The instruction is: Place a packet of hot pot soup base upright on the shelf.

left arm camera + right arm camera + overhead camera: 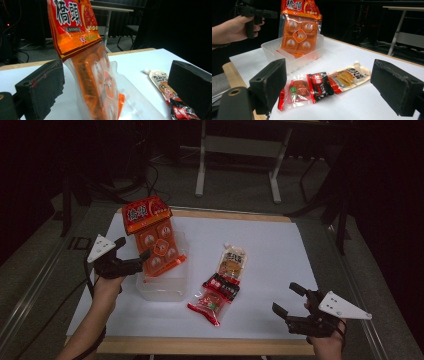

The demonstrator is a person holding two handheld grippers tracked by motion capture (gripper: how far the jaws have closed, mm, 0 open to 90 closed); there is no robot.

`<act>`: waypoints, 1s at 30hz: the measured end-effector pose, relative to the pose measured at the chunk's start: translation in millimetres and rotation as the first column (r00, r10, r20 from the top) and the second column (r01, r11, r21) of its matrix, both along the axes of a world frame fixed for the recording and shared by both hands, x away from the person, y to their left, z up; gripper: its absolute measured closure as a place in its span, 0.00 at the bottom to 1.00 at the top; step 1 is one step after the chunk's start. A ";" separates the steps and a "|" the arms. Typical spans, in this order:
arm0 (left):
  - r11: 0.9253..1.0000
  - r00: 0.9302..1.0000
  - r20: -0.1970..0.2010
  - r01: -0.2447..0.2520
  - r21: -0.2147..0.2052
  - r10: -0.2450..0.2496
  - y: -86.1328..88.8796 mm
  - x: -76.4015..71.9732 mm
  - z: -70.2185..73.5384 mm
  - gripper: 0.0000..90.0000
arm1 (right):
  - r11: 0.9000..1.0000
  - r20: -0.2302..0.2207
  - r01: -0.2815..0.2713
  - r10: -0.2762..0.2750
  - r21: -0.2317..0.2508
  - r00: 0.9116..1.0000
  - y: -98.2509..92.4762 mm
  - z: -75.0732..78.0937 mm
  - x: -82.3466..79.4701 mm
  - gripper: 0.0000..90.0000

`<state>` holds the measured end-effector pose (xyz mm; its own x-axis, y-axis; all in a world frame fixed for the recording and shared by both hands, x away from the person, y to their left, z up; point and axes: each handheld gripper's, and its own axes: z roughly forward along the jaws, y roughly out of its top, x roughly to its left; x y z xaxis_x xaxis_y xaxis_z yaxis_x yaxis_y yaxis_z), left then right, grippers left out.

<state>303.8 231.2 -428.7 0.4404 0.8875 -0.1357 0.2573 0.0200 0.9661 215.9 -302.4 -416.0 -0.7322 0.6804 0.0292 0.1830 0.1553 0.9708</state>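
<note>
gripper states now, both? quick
Left gripper: open, holding nothing; the orange snack pack stands between its fingers, leaning in the clear tub.
Right gripper: open, empty.

Orange snack pack (pixel 85 57) cut off at top and bottom edges; black sachet (pixel 183 112) cropped at bottom edge.
</note>
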 end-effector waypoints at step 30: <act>0.940 0.938 0.060 0.341 -0.009 -0.340 -48.7 -58.1 -6.0 0.02 | 0.996 -0.035 -0.020 0.017 -0.089 0.999 5.7 -3.1 18.1 0.14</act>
<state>245.7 182.5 -434.8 0.7234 0.6805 -0.1168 0.1970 -0.0412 0.9795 234.0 -296.7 -419.2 -0.7443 0.6678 -0.0062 0.2120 0.2451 0.9460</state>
